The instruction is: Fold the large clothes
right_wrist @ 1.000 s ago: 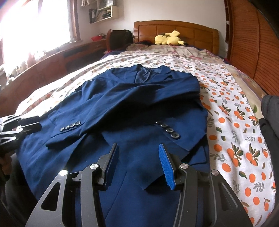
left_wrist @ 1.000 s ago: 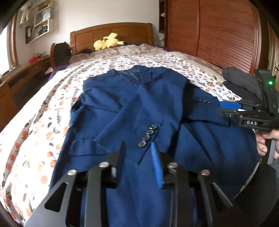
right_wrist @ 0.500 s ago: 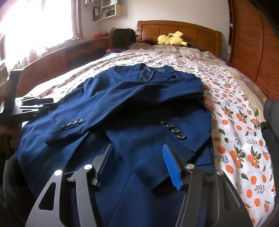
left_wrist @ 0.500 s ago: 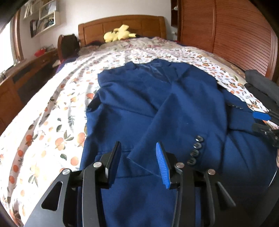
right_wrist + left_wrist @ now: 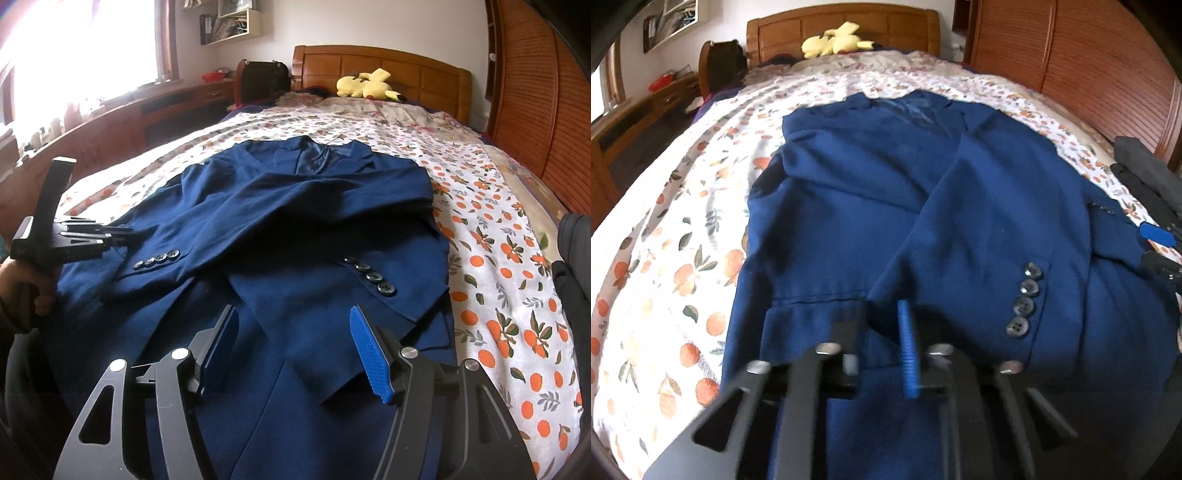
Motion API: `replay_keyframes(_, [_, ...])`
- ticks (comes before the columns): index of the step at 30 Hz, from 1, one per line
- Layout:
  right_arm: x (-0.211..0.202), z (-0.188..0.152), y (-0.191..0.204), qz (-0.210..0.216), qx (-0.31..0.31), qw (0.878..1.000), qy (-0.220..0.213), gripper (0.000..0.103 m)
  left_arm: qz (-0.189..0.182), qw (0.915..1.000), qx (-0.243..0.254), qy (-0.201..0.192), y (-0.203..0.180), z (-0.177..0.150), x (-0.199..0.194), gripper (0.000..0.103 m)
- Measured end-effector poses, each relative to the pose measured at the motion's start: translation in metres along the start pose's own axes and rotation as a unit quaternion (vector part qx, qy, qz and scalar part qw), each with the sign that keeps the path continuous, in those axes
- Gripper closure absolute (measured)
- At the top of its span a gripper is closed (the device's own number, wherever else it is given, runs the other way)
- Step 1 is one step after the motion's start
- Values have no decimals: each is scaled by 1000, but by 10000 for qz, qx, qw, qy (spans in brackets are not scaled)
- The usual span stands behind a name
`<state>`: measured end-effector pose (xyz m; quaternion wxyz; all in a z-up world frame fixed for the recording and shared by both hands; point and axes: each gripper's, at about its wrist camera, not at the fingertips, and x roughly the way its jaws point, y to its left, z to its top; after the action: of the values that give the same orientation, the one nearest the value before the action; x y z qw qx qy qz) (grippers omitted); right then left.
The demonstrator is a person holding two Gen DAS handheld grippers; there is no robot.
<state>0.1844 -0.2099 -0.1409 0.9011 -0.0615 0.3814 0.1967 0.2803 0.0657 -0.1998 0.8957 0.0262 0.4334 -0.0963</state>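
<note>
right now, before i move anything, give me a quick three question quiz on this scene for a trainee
1. True or false: the jaws of the right gripper stand open above the blue jacket.
2. What lies at the headboard? A) a yellow plush toy B) a lamp C) a stack of books
3. How many buttons show on the sleeve cuff nearest the right gripper?

Key: 1 true; 2 A; 3 four.
</note>
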Motion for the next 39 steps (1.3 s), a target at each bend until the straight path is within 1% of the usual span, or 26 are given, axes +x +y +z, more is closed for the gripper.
replay_keyframes(2, [0,0,0,6,-13,10000,-6,43,-78,9999,49,-70,-3,1,-6,100])
replay_keyframes(4, [0,-1,1,10,-30,10000,3,43,-70,9997,35,-229,-5,3,-16,101])
replay_keyframes(7, [1,-2,1,16,-48,10000,3,43,-22,9983,-60,-571,-4,9,-39,101])
replay_keyframes(9, [0,-2,2,14,-55,10000,0,43,84,9968,-67,-788,-3,14,-53,101])
replay_keyframes(12, [0,-2,2,11,-53,10000,-2,43,235,9948,-148,-975,5,22,-65,101])
replay_keyframes(14, [0,-2,2,7,-53,10000,6,43,314,9943,-195,-999,12,27,-67,101])
replay_keyframes(16, [1,-2,2,-2,-57,10000,19,43,409,9948,-162,-913,16,32,-64,100])
replay_keyframes(19, [1,-2,2,-19,-47,10000,26,43,498,9957,-71,-782,15,31,-59,95])
replay_keyframes(21, [2,-2,1,-46,-29,10000,49,43,595,9950,-34,-797,14,28,-60,82])
replay_keyframes(22, [3,-3,2,-55,-34,10000,57,43,641,9945,-30,-833,14,26,-62,58])
replay_keyframes(23, [3,-4,3,-62,-41,10000,63,43,730,9933,-62,-888,14,23,-64,25])
replay_keyframes(24, [4,-3,4,-65,-43,9999,67,43,776,9925,-92,-938,15,21,-66,16])
replay_keyframes(25, [4,-4,4,-66,-48,9999,71,43,767,9920,-114,-994,15,18,-68,12])
replay_keyframes(26, [5,-4,5,-68,-54,9999,75,43,766,9921,-124,-985,16,16,-68,11])
replay_keyframes(28, [6,-5,8,-75,-80,9999,91,43,882,9919,-123,-907,15,9,-67,6])
replay_keyframes(29, [8,-6,9,-77,-96,9999,101,43,946,9913,-113,-907,14,5,-68,5])
replay_keyframes(35, [10,-8,15,-122,-161,9997,101,42,854,9921,-172,-903,13,-21,-80,3])
replay_keyframes(39, [13,-13,16,-256,-185,9994,153,42,696,9932,-274,-889,11,-42,-90,3])
